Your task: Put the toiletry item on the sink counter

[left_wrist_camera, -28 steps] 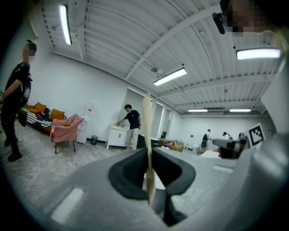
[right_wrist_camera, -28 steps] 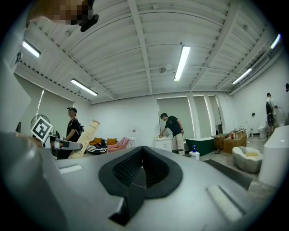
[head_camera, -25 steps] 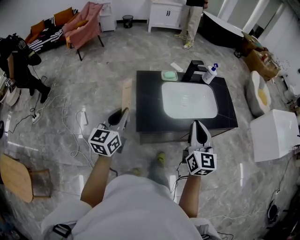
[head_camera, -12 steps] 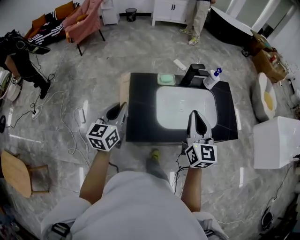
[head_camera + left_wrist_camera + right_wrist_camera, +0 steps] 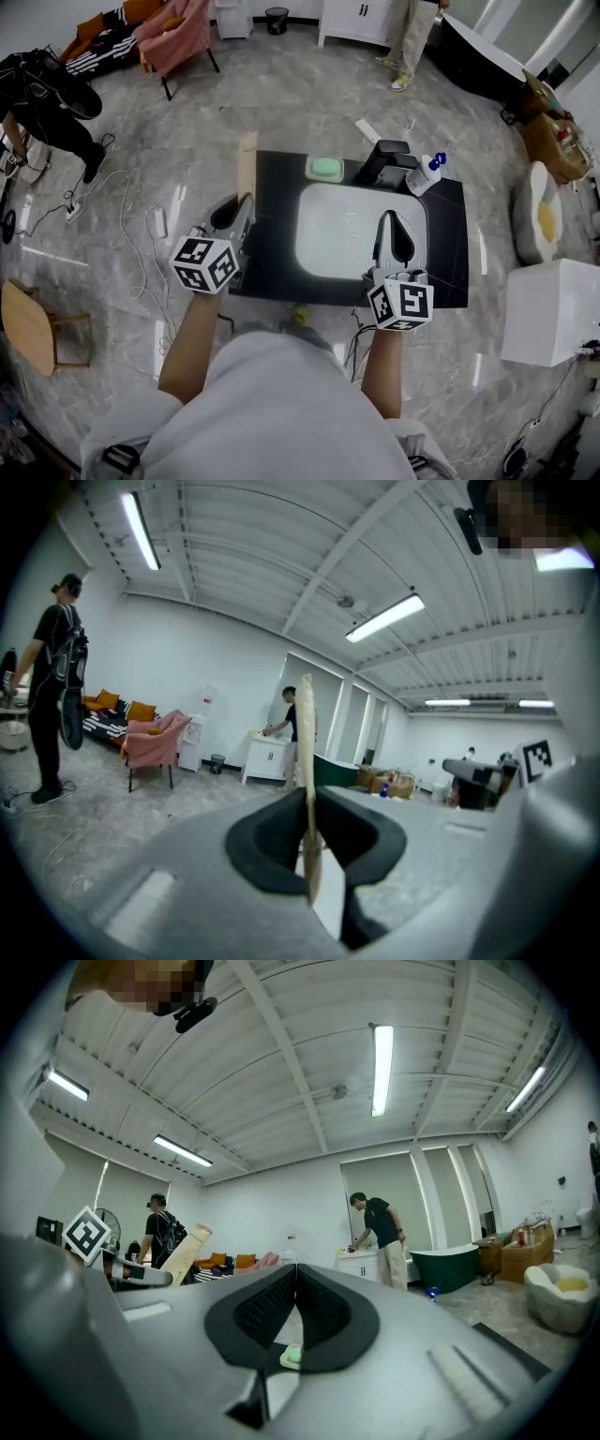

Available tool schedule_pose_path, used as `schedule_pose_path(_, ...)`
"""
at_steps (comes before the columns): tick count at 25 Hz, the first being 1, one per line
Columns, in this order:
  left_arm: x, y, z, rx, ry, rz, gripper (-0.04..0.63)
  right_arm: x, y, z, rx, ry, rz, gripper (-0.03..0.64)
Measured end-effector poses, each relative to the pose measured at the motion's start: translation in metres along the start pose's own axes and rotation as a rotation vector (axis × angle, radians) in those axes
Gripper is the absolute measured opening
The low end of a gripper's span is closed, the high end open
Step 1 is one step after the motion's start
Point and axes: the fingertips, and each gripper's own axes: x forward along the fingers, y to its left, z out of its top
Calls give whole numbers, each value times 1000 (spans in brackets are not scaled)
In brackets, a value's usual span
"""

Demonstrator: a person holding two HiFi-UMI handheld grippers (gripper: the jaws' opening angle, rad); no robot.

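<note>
Left hand-held gripper point(image 5: 241, 212) clamped on thin flat tan board point(image 5: 247, 167); right hand-held gripper point(image 5: 394, 228) closed, empty. Swing board rightward over black table point(image 5: 272, 239), lower flat, then release.

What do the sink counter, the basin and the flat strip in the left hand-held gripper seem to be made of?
Sink counter: black stone or stone-look slab, smooth, faint sheen. Basin: white glazed ceramic, probably. Flat strip: pale wood or bamboo, matte tan; uncertain.

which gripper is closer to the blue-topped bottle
Right. The right gripper is over the basin, just in front of the bottle. The left gripper, shut on a flat beige piece, is at the counter's left edge.
</note>
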Motion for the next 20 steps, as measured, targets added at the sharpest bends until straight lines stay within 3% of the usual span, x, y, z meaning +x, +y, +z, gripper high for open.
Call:
schedule_pose_path(14,28,7,-23,-60,61,34,29,34,-22,-6,20,6,21,3)
schedule_pose_path(20,43,12,-57,-76,148,48,29,43,-28,-14,21,20,28,3)
